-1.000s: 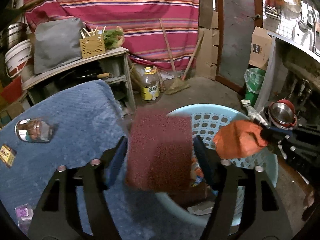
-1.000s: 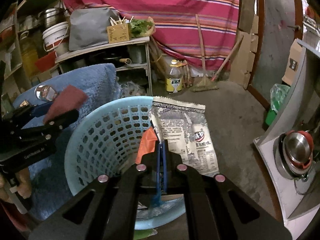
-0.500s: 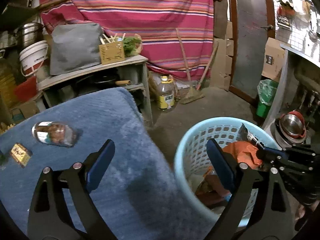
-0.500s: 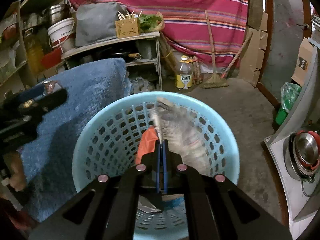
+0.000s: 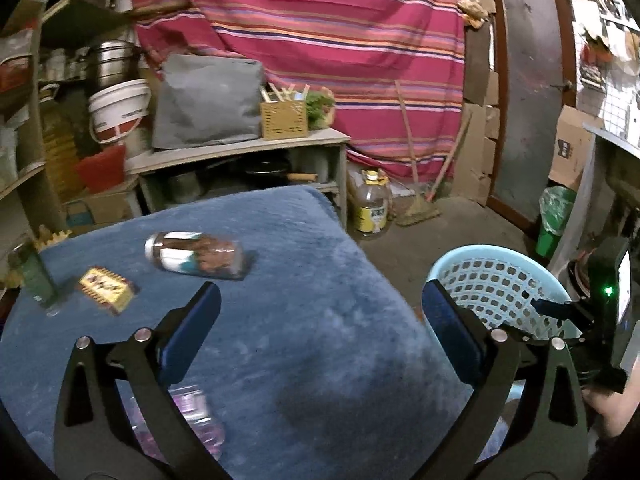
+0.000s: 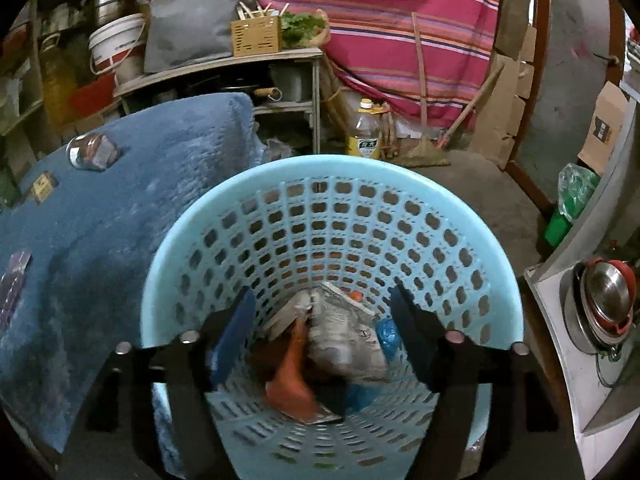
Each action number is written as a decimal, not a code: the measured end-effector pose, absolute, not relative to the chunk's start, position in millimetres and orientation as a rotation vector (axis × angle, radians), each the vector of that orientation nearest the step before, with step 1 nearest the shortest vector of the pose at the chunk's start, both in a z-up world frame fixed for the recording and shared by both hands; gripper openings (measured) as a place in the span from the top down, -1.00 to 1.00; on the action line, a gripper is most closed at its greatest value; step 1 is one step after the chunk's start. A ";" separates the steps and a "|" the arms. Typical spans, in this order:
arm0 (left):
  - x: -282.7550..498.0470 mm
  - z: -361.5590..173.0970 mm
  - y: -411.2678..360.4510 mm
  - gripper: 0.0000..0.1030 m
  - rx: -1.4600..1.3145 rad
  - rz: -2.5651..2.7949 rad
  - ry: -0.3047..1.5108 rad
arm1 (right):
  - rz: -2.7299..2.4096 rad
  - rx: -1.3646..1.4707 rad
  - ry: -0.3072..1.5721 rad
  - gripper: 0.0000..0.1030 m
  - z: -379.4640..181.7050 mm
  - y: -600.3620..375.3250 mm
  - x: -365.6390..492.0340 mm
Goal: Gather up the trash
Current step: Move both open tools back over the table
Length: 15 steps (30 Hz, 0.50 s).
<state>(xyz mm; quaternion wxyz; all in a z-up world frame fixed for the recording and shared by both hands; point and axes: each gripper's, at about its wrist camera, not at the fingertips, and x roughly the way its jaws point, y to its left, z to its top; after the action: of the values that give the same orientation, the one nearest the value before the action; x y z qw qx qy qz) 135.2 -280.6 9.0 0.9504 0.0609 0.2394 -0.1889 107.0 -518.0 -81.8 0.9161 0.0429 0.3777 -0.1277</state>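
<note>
We see a dim, cluttered room under weak indoor light, brightest at the far right edge of both views. Fisheye lenses bend the striped cloth [image 5: 320, 28] and shelving toward black, vignetted corners. In the left wrist view, the jar [image 5: 198, 255] on the blue tabletop [image 5: 320, 340] smears with motion blur, and a soft dark shadow pools on the pile below centre. In the right wrist view, the wrappers [image 6: 340, 340] deep in the basket [image 6: 340, 172] are blurred, and the right hand-held gripper [image 6: 320, 336] reads nearly silhouetted. Glare glints on the steel bowl [image 6: 606, 292].
</note>
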 end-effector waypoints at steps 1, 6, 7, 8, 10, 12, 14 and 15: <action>133.2 10.4 -273.5 -0.89 0.118 -0.377 0.484 | -0.264 0.089 0.771 -0.53 -80.0 -514.7 106.0; 122.4 15.4 -233.2 -0.89 0.103 -0.330 0.460 | -0.287 0.090 0.704 -0.80 -61.2 -494.8 93.8; 119.6 15.9 -223.2 -0.89 0.104 -0.317 0.457 | -0.293 0.088 0.692 -0.83 -57.1 -490.4 91.2; 118.3 16.3 -217.6 -0.89 0.104 -0.312 0.455 | -0.297 0.088 0.682 -0.84 -53.2 -486.8 89.0; 113.1 17.1 -202.4 -0.89 0.100 -0.299 0.449 | -0.305 0.086 0.648 -0.89 -42.8 -472.9 81.4; 107.8 17.2 -188.2 -0.89 0.091 -0.284 0.444 | -0.310 0.067 0.602 -0.91 -31.6 -453.8 72.1; 101.3 15.2 -173.3 -0.89 0.079 -0.266 0.442 | -0.304 0.055 0.570 -0.91 -24.2 -439.3 65.5; 97.0 13.2 -165.6 -0.90 0.078 -0.263 0.440 | -0.301 0.054 0.546 -0.91 -19.3 -426.8 59.6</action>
<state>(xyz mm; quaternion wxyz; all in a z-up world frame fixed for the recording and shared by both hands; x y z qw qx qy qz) 97.0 -165.6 13.2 0.9666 0.0388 0.2177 -0.1299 59.6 -426.8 -19.3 0.9515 0.0267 0.2684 -0.1480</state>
